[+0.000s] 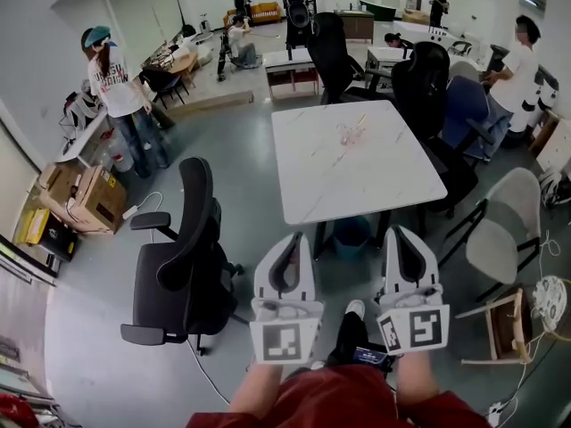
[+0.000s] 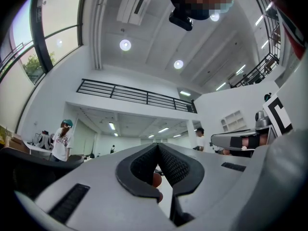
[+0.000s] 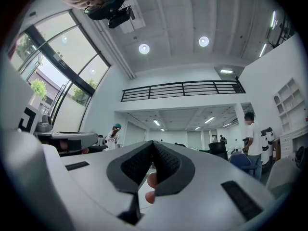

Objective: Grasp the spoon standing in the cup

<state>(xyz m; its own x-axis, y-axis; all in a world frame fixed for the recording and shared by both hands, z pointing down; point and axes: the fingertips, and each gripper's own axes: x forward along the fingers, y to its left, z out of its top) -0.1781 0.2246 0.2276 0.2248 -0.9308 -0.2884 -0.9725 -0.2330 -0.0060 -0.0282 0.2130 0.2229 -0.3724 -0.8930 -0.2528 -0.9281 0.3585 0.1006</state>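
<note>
- Left gripper (image 2: 157, 147): the fingers (image 2: 139, 165) are pressed together tip to tip with nothing held. They point up at the room and ceiling.
- Right gripper (image 3: 153, 143): the fingers (image 3: 167, 166) are likewise closed on each other and empty, with the same upward aim.
- Head view: both grippers sit side by side close to the person's body, well apart from the white tabletop (image 1: 384, 185).
- Spoon and cup: neither is clearly resolved. A pale pinkish item (image 1: 349, 134) near the middle of the tabletop is possibly the cup with the spoon in it, but it is too small to confirm.
- Step in hand, as a judgement: the start pose, with the approach not yet begun.
- Next move calls for:
  - carrying one gripper forward over the tabletop, past the black office chair (image 1: 183, 257);
  - tipping that gripper downward and spreading the fingers;
  - lining them up on the spoon's handle above the cup rim, then closing gently so the cup does not tip.
</note>
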